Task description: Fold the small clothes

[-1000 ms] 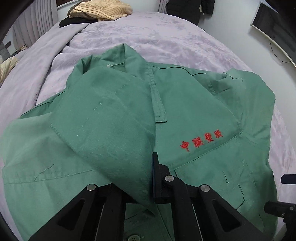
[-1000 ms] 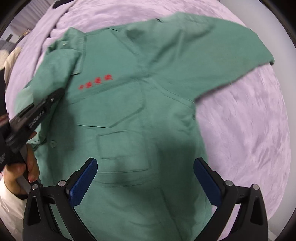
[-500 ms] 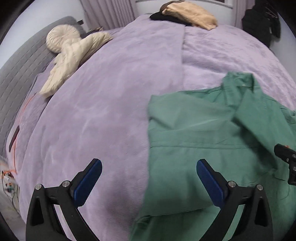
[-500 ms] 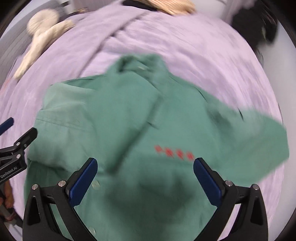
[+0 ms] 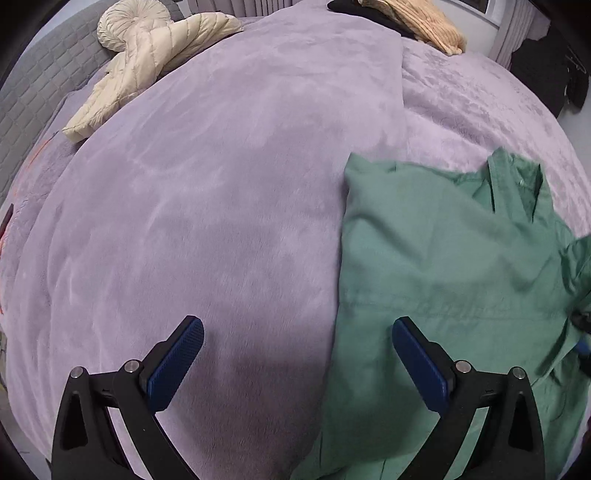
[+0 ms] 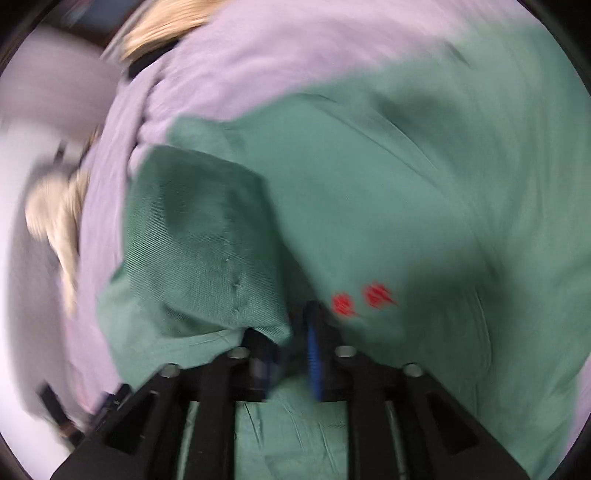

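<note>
Green cloth, the shirt point(image 5: 454, 280) lay spread on the lilac blanket point(image 5: 221, 192), filling the 3 to 5 o'clock part of the left wrist view, collar at 2 o'clock. The right gripper point(image 6: 291, 354) had its jaws nearly closed on a folded flap of the shirt point(image 6: 406, 206) beside red lettering point(image 6: 364, 299), though blur hid the pinch, while the left gripper point(image 5: 295, 363) hung wide apart, gripping nothing, over the shirt's edge. A cream jacket point(image 5: 147, 55) lay at 11 o'clock, a tan garment point(image 5: 424, 26) at 1 o'clock.

Green jacket point(image 5: 443, 266), red embroidery (blurred), sleeve folded over chest
</note>
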